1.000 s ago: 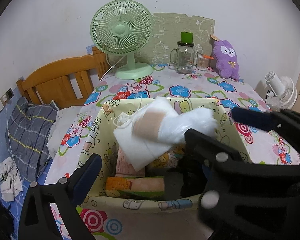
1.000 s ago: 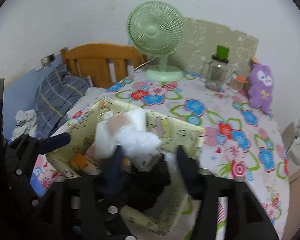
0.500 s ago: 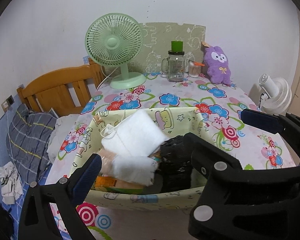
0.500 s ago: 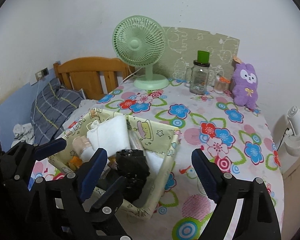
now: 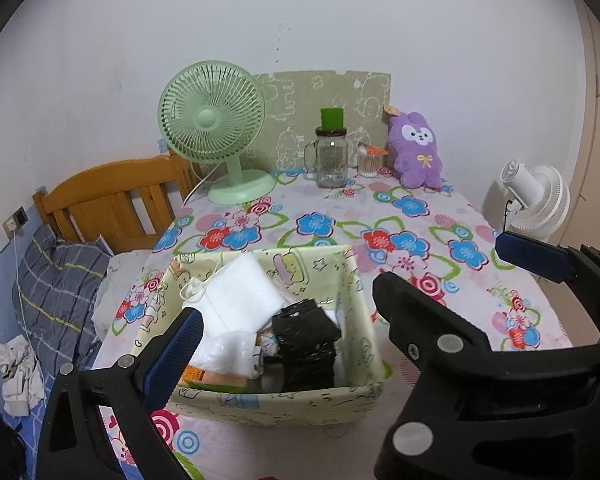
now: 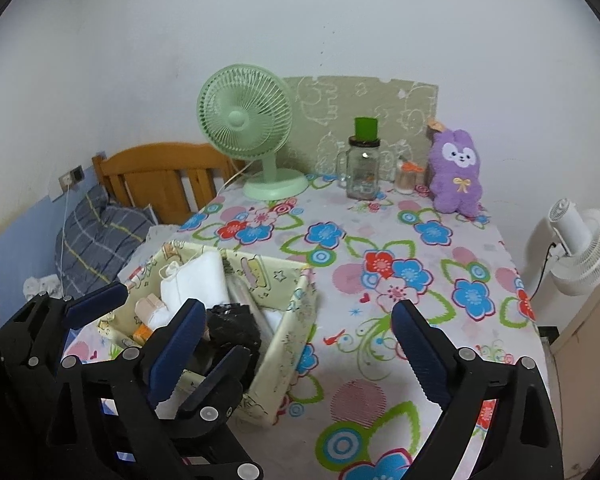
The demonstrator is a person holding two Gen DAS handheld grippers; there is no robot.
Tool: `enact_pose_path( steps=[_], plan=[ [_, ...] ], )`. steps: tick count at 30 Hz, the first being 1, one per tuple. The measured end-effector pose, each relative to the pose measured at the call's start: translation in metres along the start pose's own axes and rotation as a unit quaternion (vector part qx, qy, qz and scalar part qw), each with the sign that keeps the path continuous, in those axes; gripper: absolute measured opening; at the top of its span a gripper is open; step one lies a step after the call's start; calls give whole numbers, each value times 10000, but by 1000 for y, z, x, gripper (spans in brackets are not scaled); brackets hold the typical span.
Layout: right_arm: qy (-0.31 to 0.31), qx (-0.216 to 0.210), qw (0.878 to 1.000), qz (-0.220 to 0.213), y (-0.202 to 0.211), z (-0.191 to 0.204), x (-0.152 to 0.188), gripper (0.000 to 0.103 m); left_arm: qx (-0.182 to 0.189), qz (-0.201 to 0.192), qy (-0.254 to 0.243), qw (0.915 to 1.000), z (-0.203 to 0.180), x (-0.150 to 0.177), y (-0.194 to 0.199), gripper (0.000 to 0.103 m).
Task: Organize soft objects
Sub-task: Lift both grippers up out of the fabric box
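A pale yellow fabric basket (image 5: 358, 312) (image 6: 296, 320) stands on the flowered tablecloth near the front left edge. Inside lie a white folded cloth (image 5: 240, 296) (image 6: 196, 284), a clear plastic bag (image 5: 224, 354), a black bundle (image 5: 306, 340) (image 6: 234, 326) and an orange packet (image 5: 216, 378). A purple plush bunny (image 5: 416, 150) (image 6: 454, 172) sits at the table's back right. My left gripper (image 5: 284, 340) is open and empty above the basket's near side. My right gripper (image 6: 296, 344) is open and empty, just right of the basket.
A green desk fan (image 5: 216, 120), a glass mug jar with green lid (image 5: 331, 152) and a small cotton-swab jar (image 5: 370, 160) stand at the back. A wooden bed headboard (image 5: 116, 200) and grey pillow (image 5: 56, 280) lie left. A white floor fan (image 5: 536, 204) stands right.
The white cloth and plastic bag held over the basket have been let go and now lie inside it. Both grippers have opened and pulled back and up from the basket.
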State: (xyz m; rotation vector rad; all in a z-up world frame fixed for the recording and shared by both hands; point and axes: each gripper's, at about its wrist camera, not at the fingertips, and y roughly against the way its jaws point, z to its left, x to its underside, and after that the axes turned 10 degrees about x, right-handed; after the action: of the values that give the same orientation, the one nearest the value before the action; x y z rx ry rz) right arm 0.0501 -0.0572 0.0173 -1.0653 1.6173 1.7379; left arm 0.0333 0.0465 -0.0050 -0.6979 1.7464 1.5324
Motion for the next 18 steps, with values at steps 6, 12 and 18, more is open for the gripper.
enact_pose_path(
  steps=[6,12,18],
  plan=[
    [-161,109,9996,-201,19,-16,-3,99,12,-183,-65,9998,-14,-8,13,103],
    [-354,263,9984,-346,37,-36,-4,100,19,-365,-160,9992,-31,-13,27,103],
    [-597,510,9952,-583,60,-59,-2,100,42,-480,-305,9984,-47,-15,37,103]
  ],
)
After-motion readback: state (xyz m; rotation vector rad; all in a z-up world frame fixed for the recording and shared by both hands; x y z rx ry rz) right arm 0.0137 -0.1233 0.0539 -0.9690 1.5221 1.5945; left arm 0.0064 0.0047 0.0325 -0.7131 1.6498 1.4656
